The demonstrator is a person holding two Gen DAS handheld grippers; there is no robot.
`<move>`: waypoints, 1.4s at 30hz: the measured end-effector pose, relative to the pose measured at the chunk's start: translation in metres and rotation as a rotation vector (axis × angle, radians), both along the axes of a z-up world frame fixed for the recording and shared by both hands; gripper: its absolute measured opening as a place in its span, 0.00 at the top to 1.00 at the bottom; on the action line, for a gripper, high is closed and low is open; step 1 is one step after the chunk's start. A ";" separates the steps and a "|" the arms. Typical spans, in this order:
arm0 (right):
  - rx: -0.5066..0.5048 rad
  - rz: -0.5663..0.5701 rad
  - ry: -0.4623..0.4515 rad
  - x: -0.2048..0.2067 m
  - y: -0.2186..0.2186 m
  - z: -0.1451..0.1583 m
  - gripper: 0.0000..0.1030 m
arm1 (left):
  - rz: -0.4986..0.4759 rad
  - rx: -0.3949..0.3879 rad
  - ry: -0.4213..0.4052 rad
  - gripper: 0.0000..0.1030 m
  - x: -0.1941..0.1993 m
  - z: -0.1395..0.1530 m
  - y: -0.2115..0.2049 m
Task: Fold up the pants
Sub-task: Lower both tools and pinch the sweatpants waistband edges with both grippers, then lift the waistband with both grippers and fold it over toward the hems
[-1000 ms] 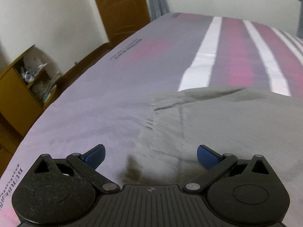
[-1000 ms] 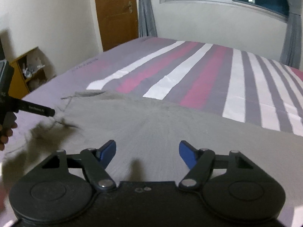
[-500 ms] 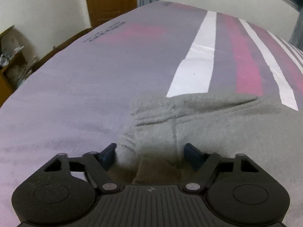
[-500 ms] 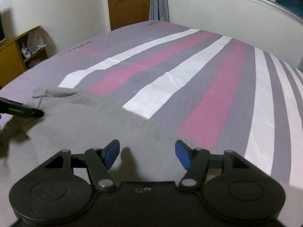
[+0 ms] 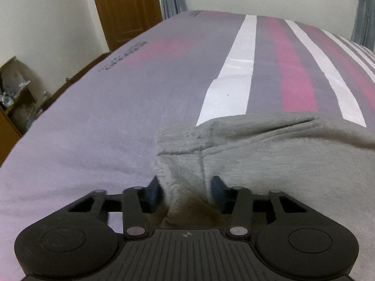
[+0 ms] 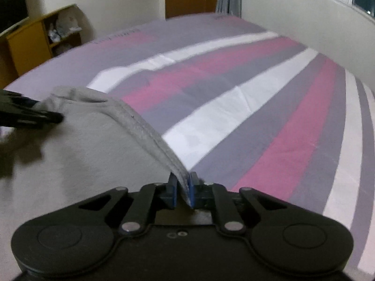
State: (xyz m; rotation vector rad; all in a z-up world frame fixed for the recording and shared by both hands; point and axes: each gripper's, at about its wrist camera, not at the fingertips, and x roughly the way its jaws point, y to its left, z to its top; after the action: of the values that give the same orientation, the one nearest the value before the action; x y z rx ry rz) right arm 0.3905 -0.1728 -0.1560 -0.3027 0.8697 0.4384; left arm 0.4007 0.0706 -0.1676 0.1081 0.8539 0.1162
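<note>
pinching the grey pants (image 6: 98,145) hem, the right gripper (image 6: 182,193) is clenching; the left gripper (image 5: 186,190) has just been closing around a bunched corner ahead, loosely, risking slipping when lifting.

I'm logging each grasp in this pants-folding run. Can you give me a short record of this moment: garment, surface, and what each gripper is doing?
garment: grey pants, one hemmed edge lifted
surface: striped bedsheet, purple, pink and white
left gripper: jaws have just been closing, fingers around a bunched corner of the fabric
right gripper: jaws have just closed, pinching the hemmed edge
background: wooden door, yellow shelf unit
</note>
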 end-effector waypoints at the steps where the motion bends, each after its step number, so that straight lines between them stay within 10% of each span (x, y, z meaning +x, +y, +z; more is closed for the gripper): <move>1: 0.009 0.004 -0.019 -0.011 0.001 0.007 0.91 | 0.003 0.006 -0.011 0.78 -0.005 0.005 -0.001; 9: 0.053 0.108 -0.086 -0.159 0.020 0.054 0.94 | -0.027 -0.034 -0.073 0.80 -0.077 0.049 0.011; 20: 0.179 -0.098 0.059 -0.238 0.024 0.006 0.78 | 0.004 -0.064 0.086 0.78 -0.195 0.044 0.049; 24: 0.296 -0.232 0.081 -0.245 -0.004 0.017 0.71 | 0.091 -0.181 0.108 0.50 -0.228 0.047 0.082; 32: 0.406 -0.440 0.160 -0.247 -0.042 0.002 0.67 | 0.166 -0.643 0.177 0.50 -0.247 0.036 0.096; 42: 0.509 -0.541 0.206 -0.253 -0.048 -0.003 0.59 | 0.283 -0.756 0.164 0.50 -0.223 -0.007 0.075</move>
State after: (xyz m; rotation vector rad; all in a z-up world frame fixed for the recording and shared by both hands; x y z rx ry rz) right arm 0.1375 -0.2206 -0.1588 0.4484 0.9648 0.1719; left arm 0.1781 0.1455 -0.1748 -0.7217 1.0243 0.0437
